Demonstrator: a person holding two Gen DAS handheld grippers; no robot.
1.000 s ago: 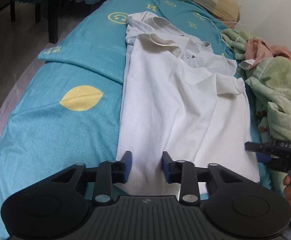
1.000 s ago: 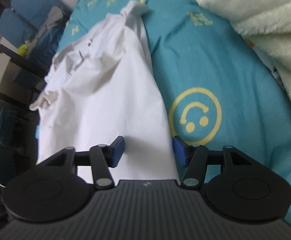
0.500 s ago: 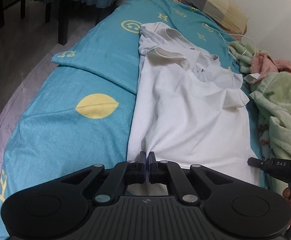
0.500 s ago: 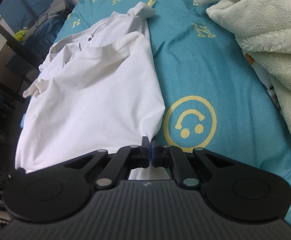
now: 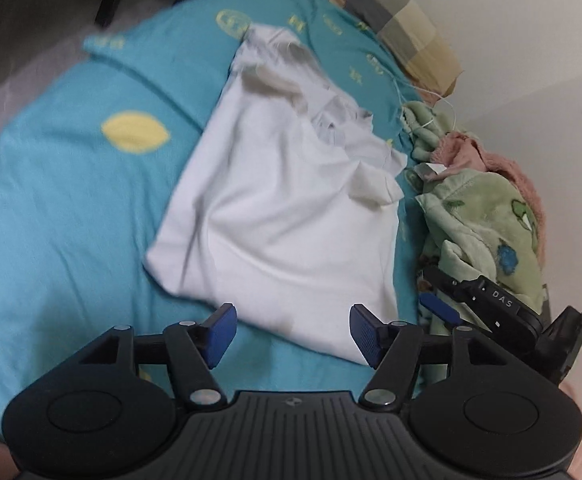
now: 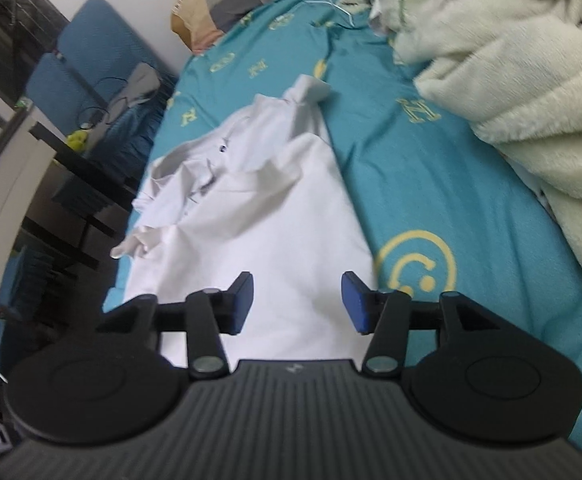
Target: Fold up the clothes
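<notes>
White shirt (image 5: pixel 287 216): lies on the teal bedsheet (image 5: pixel 63 208), its hem end bunched and rounded near the grippers, its collar end toward the pillow (image 5: pixel 403 28); in the right wrist view the shirt (image 6: pixel 259 224) runs lengthwise up the bed.
Left gripper (image 5: pixel 293 334): released, the blue pads spread wide, nothing between them; it hangs just short of the shirt's near hem, over bare sheet.
Right gripper (image 6: pixel 297 302): also released, jaws wide apart, directly above the shirt's near end, holding nothing. From the left wrist view it (image 5: pixel 487 304) sits at the shirt's right edge, against the green blanket (image 5: pixel 487 220).
Edges: the shirt's left side borders open sheet with a yellow lemon print (image 5: pixel 135 132); its right side lies close to the blanket pile. A smiley print (image 6: pixel 415 264) lies just beside the shirt's edge.
Open room: broad bare sheet on the shirt's left; on the other side a narrower strip of sheet before the cream blanket (image 6: pixel 531 80).
</notes>
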